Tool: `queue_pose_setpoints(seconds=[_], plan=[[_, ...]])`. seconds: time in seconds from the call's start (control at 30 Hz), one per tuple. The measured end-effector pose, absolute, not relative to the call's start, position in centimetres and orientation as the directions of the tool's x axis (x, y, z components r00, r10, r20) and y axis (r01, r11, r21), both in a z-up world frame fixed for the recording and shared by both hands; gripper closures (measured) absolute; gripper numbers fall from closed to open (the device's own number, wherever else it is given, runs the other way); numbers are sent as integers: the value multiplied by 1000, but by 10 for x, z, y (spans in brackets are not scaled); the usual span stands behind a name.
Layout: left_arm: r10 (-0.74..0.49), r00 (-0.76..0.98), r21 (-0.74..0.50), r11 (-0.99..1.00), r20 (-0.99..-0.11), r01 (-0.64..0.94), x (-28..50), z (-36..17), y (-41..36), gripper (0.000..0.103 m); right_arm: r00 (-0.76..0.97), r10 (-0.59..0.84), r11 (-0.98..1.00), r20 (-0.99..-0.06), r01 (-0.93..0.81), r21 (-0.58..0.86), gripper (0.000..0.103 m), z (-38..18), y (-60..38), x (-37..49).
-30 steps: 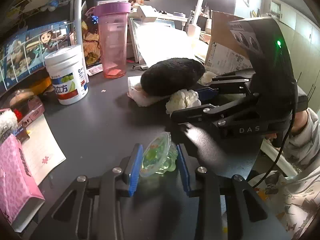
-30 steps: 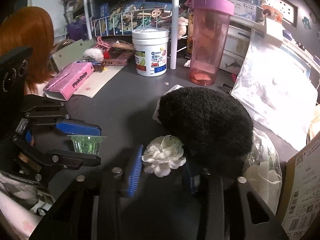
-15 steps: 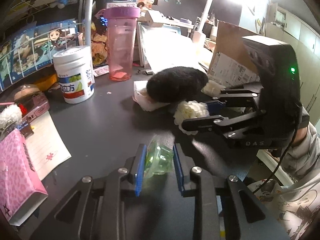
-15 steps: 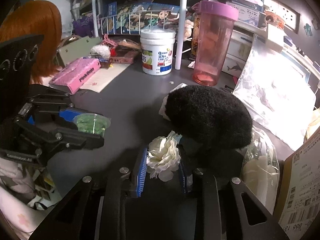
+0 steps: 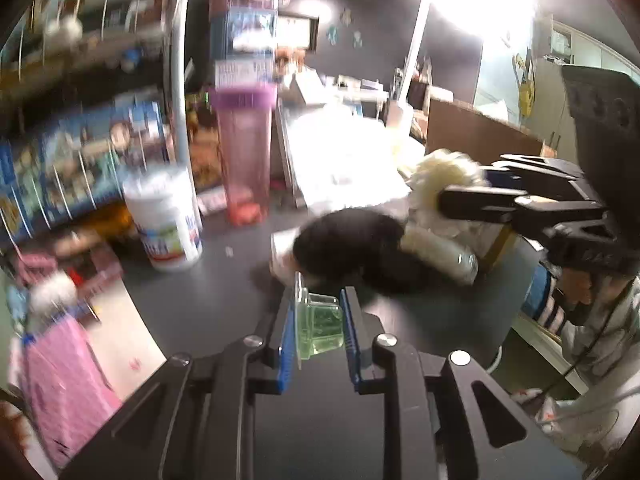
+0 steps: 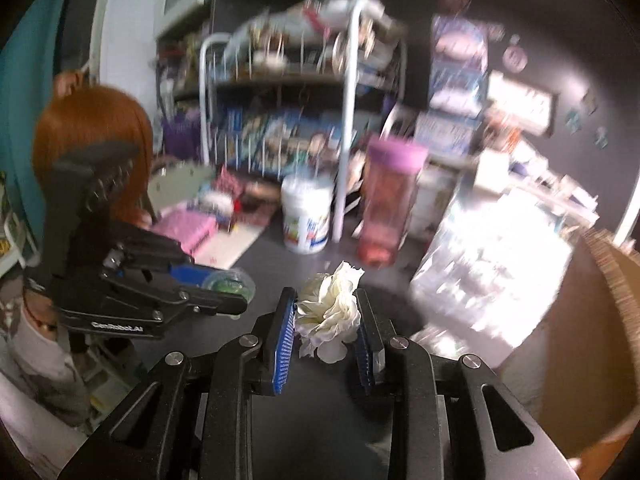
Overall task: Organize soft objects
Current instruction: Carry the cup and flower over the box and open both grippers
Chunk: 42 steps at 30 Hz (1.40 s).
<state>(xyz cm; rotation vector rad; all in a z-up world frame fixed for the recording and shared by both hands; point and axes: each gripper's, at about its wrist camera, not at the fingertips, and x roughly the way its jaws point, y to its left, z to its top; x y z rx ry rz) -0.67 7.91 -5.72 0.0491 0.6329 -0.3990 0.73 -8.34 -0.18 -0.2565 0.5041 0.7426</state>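
My left gripper [image 5: 318,312] is shut on a small clear green jelly cup [image 5: 320,326], held above the dark desk [image 5: 208,300]. The same cup [image 6: 228,282] shows between its blue pads in the right wrist view. My right gripper [image 6: 326,312] is shut on a white fabric flower [image 6: 330,310], also lifted off the desk. In the left wrist view that flower [image 5: 444,178] sits in the black right gripper at the right. A black fluffy object [image 5: 348,244] lies on the desk beyond the cup, next to a clear bag of white stuff [image 5: 440,252].
A white tub [image 5: 166,226] and a pink tumbler with a purple lid [image 5: 244,156] stand at the back left. A pink box [image 5: 60,384] lies at the left edge. A cardboard box [image 6: 604,320] is at the right, a wire shelf [image 6: 304,120] behind. A person sits by the desk.
Both grippers closed fully on their objects and rose off the desk, the left with the jelly cup, the right with the flower. The black fluffy object stayed on the desk.
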Motion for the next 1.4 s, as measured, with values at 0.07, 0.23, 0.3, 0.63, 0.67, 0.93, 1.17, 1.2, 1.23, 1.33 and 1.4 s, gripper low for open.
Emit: queue_pose_setpoints(seconds=[0.07, 0.23, 0.3, 0.63, 0.67, 0.93, 1.17, 1.2, 1.23, 1.33, 1.4], plan=[[-348, 759, -56, 922, -550, 383, -9, -39, 74, 84, 654, 591, 723, -473, -689, -48, 80, 17, -97, 1], [-408, 798, -28, 896, -443, 443, -8, 14, 46, 84, 739, 566, 774, -366, -629, -73, 80, 54, -134, -8], [-454, 793, -18, 872, -406, 489, -4, 32, 28, 84, 777, 532, 809, -338, -584, -69, 80, 65, -153, -8], [-626, 676, 15, 729, -390, 684, 34, 83, -88, 84, 867, 348, 924, -358, -381, -24, 80, 64, -253, 7], [-629, 666, 18, 721, -401, 693, 39, 84, -98, 84, 865, 340, 927, -370, -375, -26, 80, 61, -259, 9], [-581, 597, 49, 693, -553, 720, 87, 67, -175, 84, 832, 291, 921, -473, -377, -98, 61, 23, -278, 20], [-503, 560, 50, 713, -658, 700, 118, 39, -202, 84, 810, 348, 899, -472, -431, -78, 61, 16, -285, 23], [-498, 558, 52, 714, -664, 699, 119, 37, -204, 84, 808, 350, 898, -474, -434, -77, 60, 16, -285, 24], [-494, 557, 54, 714, -667, 698, 120, 36, -206, 83, 806, 353, 896, -475, -437, -75, 60, 15, -285, 25], [-483, 575, 75, 720, -660, 690, 119, 38, -206, 65, 800, 367, 894, -474, -444, -57, 58, 13, -286, 26], [-494, 583, 62, 727, -645, 684, 117, 41, -200, 46, 799, 373, 894, -472, -445, -46, 51, 14, -286, 26]])
